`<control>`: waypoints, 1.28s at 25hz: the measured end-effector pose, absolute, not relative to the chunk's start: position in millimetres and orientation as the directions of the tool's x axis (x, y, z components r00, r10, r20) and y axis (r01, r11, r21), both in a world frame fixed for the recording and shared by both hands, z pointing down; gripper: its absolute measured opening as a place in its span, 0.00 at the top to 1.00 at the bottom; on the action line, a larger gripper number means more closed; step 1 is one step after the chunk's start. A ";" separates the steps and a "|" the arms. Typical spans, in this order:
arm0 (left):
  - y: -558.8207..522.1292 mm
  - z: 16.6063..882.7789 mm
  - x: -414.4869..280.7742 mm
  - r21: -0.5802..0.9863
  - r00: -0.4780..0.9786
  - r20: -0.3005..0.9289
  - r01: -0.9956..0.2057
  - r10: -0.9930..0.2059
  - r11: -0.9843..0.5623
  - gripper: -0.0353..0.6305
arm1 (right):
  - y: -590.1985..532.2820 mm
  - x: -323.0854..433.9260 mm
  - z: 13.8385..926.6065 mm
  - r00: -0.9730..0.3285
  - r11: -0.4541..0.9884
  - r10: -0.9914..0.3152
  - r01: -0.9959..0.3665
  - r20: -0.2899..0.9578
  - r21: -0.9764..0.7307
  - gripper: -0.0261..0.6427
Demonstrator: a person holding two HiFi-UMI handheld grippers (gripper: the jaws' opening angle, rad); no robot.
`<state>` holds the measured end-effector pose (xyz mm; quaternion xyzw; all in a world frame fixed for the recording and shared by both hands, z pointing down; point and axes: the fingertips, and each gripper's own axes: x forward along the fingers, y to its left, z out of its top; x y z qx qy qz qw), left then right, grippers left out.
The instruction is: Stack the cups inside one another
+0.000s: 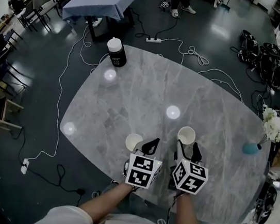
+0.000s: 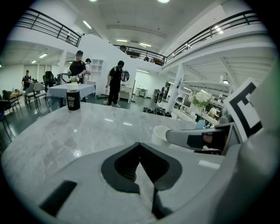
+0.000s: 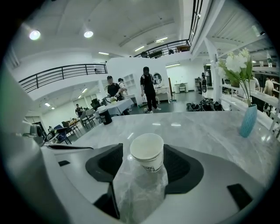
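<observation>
Right claw [image 1: 188, 148] nose-down, wide around cup [image 1: 186, 135]

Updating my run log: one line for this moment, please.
left gripper: shut, empty | right gripper: open, cup between jaws | other cup: upright beside left gripper | stacking: not started

Tabletop [image 1: 132, 92] is grey marble with paler veins, and the floor [image 1: 37, 99] is dark and glossy. The left cup [image 1: 134, 141] and right cup [image 1: 186, 135] are both plain off-white, though the right one has a bit of dark print on its side. The far canister [image 1: 116, 53] is black with a white lid. Over on the right, the vase [image 1: 252, 148] is teal and the flowers [image 1: 275, 125] are white. The left gripper [image 1: 153, 142] and right gripper [image 1: 187, 148] are pale grey with black jaws, and their cubes are white with black square markers.
</observation>
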<state>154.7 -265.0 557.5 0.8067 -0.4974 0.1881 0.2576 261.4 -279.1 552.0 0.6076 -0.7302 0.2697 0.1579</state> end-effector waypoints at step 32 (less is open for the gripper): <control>-229.0 500.4 134.8 0.219 0.518 0.470 -0.853 -0.715 -0.474 0.95 | -211.5 258.9 489.3 -0.084 -0.020 -0.879 -0.977 0.469 -0.213 0.64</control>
